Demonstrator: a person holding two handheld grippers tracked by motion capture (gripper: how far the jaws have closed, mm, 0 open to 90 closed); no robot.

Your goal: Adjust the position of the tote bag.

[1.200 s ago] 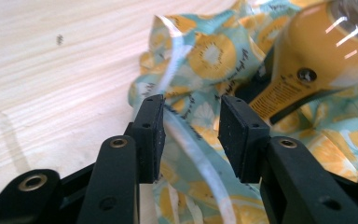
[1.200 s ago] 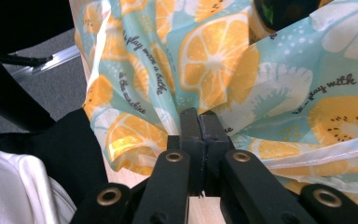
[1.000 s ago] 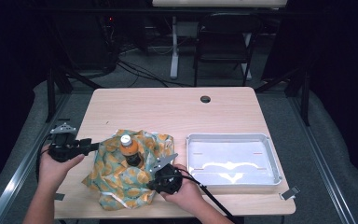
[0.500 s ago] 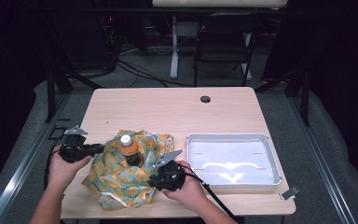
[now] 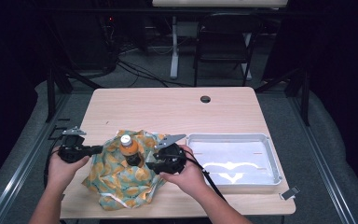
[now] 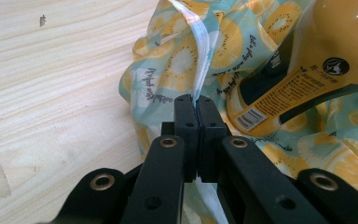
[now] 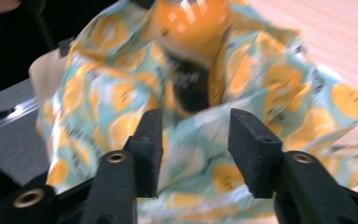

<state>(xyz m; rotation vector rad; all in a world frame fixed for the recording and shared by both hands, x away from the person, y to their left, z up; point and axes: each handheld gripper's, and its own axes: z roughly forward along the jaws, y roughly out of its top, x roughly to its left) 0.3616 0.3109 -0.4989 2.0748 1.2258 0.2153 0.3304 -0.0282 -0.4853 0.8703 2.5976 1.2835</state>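
A teal cloth (image 5: 116, 179) printed with orange slices lies bunched at the table's front left. An orange juice bottle (image 5: 129, 149) stands in its middle. My left gripper (image 5: 93, 150) is at the cloth's left side. Its jaws have just been closing, and in the left gripper view the left gripper (image 6: 196, 100) is shut on the cloth's white hem (image 6: 200, 51), with the bottle (image 6: 317, 60) just beyond. My right gripper (image 5: 150, 164) is on the bottle's right side. Its jaws have just been opening. The right gripper (image 7: 193, 135) stands open, with the cloth (image 7: 270, 84) and the bottle (image 7: 191, 32) beyond its gap.
A white tray (image 5: 270, 140) lies on the right half of the wooden table (image 5: 168, 109). A round cable hole (image 5: 205, 99) sits near the far edge. A small grey piece (image 5: 289, 192) lies at the front right corner. A chair (image 5: 221, 42) stands beyond the table.
The left gripper has shut on the cloth's left edge. The right gripper has opened, let go of the cloth and lifted a little.
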